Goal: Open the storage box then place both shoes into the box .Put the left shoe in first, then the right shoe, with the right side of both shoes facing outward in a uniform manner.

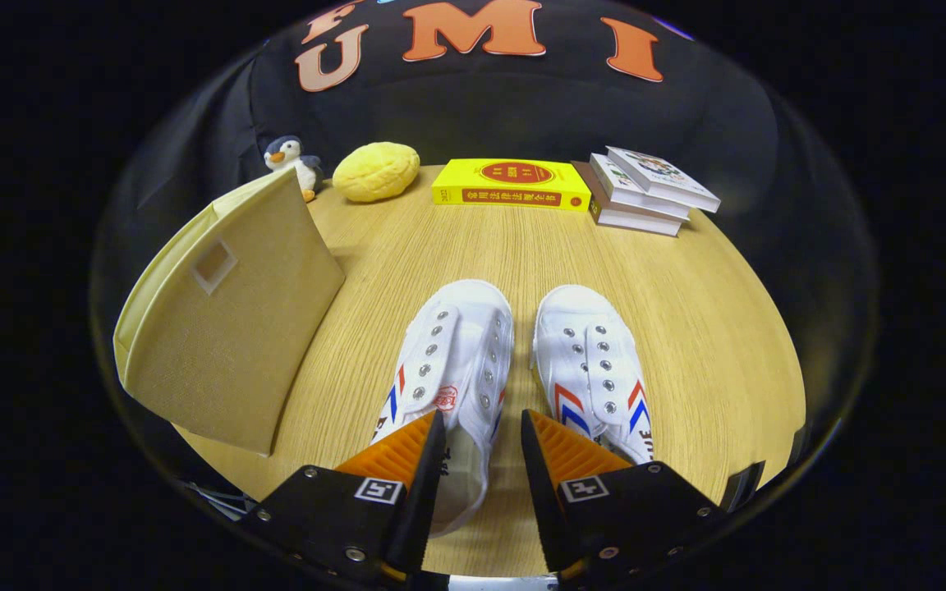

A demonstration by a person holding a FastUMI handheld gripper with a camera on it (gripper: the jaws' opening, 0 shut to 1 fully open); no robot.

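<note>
Gripper (483, 431) hangs open, holding nothing, over two white lace-less canvas shoes with red-and-blue chevrons: left shoe (448, 369), right shoe (592, 365). Beige fabric storage box (227, 328) sits closed alongside.

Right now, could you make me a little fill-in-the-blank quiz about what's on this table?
1. The gripper hangs with its fingers ____ above the two shoes.
2. The left shoe and right shoe are both ____ in colour.
3. The box stands beside the ____ shoe.
4. The penguin sits next to a yellow ____ toy.

Missing words: open; white; left; plush
</note>
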